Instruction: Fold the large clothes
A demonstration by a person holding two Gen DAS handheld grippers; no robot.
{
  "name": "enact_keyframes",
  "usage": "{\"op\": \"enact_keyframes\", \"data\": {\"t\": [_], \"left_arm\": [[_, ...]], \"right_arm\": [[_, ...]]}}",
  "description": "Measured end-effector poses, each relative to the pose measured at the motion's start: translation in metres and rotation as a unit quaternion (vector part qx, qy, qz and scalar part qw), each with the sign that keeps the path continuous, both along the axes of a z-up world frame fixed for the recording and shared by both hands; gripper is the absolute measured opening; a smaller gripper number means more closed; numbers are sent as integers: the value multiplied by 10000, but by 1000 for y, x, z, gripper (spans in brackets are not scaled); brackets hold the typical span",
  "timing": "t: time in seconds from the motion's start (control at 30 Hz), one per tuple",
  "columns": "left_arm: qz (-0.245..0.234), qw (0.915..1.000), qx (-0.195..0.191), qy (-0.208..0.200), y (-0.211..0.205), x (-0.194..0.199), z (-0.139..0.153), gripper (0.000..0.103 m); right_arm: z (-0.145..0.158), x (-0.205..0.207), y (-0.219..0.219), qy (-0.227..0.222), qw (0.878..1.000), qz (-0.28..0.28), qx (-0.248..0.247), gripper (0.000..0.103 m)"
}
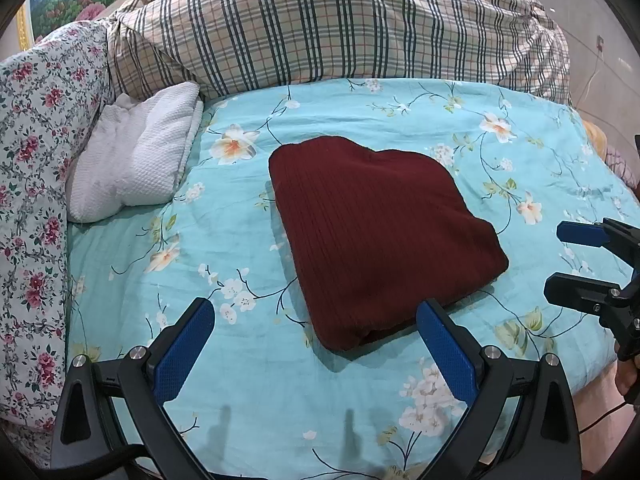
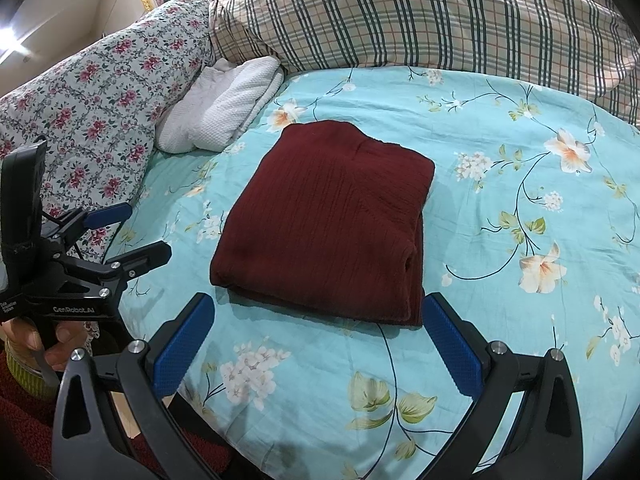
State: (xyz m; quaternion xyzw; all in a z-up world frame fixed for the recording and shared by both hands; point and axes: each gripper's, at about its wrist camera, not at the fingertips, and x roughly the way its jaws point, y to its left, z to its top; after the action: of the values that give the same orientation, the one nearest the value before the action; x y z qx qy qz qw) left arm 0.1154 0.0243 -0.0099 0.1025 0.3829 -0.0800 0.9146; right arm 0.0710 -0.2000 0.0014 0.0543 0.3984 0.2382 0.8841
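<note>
Lying folded: a dark red garment (image 1: 376,236) is being shown as a compact stack on the turquoise floral bedspread (image 1: 240,240).
Far left: a rose-print pillow (image 1: 36,184) and a white textured cushion (image 1: 136,156) are being propped beside a plaid duvet (image 1: 340,24).
Left gripper (image 1: 316,344): jaws are being held wide apart, nothing gripped, just short of the garment's near edge.
Right gripper (image 2: 318,340): being held likewise, spread wide and empty.

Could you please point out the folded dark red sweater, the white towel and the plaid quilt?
sweater (image 2: 328,220), right wrist view, middle of its top layer.
towel (image 1: 140,152), left wrist view, centre of its waffle surface.
quilt (image 1: 320,28), left wrist view, middle of the heap.
</note>
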Motion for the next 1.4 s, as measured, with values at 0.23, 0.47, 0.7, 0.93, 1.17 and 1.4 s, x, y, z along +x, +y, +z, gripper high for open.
{"op": "enact_keyframes", "data": {"t": [0.23,0.47,0.7,0.93,1.17,1.4], "left_arm": [[-3,10000,-16,9,0,3,0,101],[-10,10000,-19,4,0,4,1,101],[12,10000,-32,-10,0,9,3,101],[20,10000,-35,1,0,10,4,101],[73,9999,-80,-1,-1,19,3,100],[100,9999,-34,-79,-4,23,4,100]], "right_arm": [[1,5,0,-11,10000,26,8,103],[1,6,3,-11,10000,28,6,103],[2,8,3,-14,10000,32,8,103],[2,13,1,-9,10000,38,11,103],[0,25,-3,28,10000,-5,52,103],[-3,29,-3,47,9999,-58,118,103]]}}
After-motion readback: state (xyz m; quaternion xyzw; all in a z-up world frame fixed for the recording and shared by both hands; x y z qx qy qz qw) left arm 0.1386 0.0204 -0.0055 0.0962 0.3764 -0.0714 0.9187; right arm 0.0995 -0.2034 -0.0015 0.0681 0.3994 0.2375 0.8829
